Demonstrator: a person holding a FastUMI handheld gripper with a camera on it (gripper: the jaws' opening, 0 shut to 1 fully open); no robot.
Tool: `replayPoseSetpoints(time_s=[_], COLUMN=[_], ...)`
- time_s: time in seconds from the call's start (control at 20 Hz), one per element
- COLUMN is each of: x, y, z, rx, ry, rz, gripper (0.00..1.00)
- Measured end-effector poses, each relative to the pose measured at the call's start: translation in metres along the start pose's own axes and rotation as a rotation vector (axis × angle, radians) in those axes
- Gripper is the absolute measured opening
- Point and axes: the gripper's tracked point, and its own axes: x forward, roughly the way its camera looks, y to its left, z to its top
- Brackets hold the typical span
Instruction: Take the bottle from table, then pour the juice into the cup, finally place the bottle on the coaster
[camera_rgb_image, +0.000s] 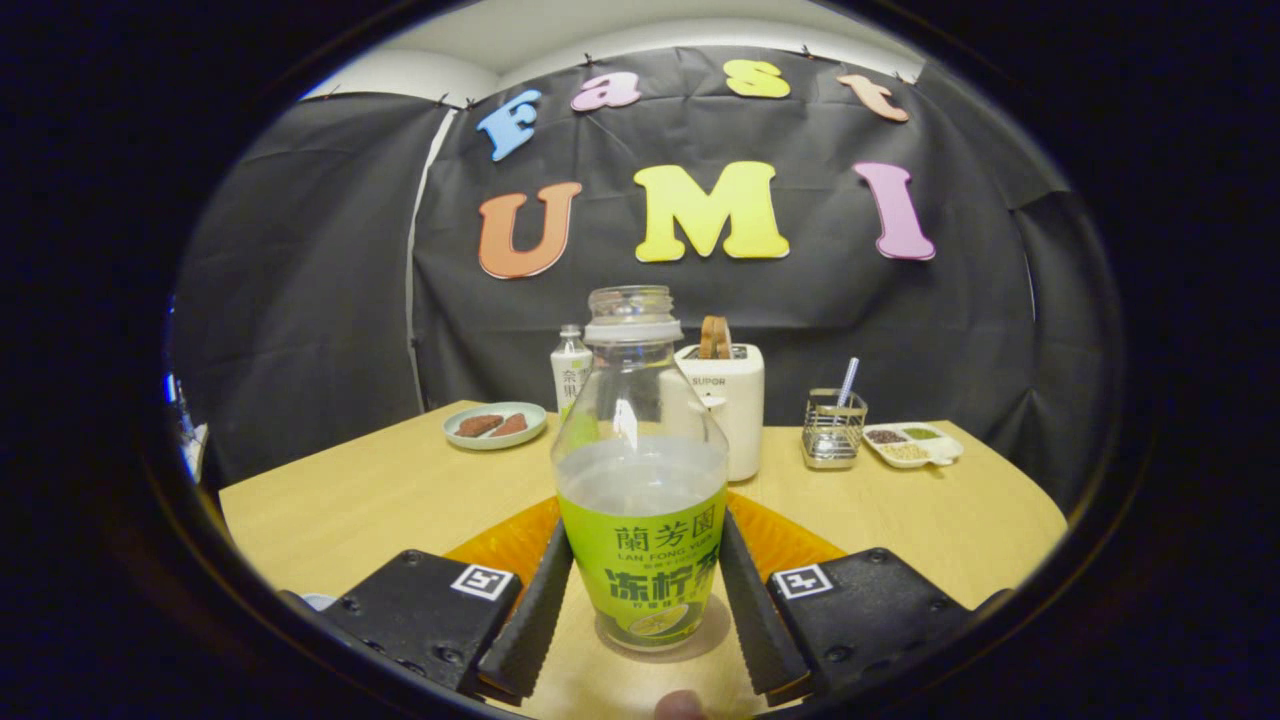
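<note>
The uncapped bottle (641, 500), half-filled with pale juice, was clamped between both fingers of the gripper (640, 610); an orange coaster (510, 545) lay behind at twelve o'clock.

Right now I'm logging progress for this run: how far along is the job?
Early or late, hard to tell. The uncapped bottle stands on the table between the gripper fingers, which touch its sides. An orange coaster lies just behind it. Placing the bottle on it remains; whether pouring happened is unclear.
</note>
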Motion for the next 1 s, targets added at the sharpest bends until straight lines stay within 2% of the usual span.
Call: replayPoseSetpoints(time_s=[0.65,0.8,1.0], x=[0.027,0.030,0.027], y=[-0.016,-0.013,-0.013], z=[-0.018,-0.028,-0.027], rx=[-0.009,-0.028,-0.002], ry=[-0.002,0.027,0.015], rz=[-0.020,-0.008,-0.010], gripper=[0.82,0.85,0.99])
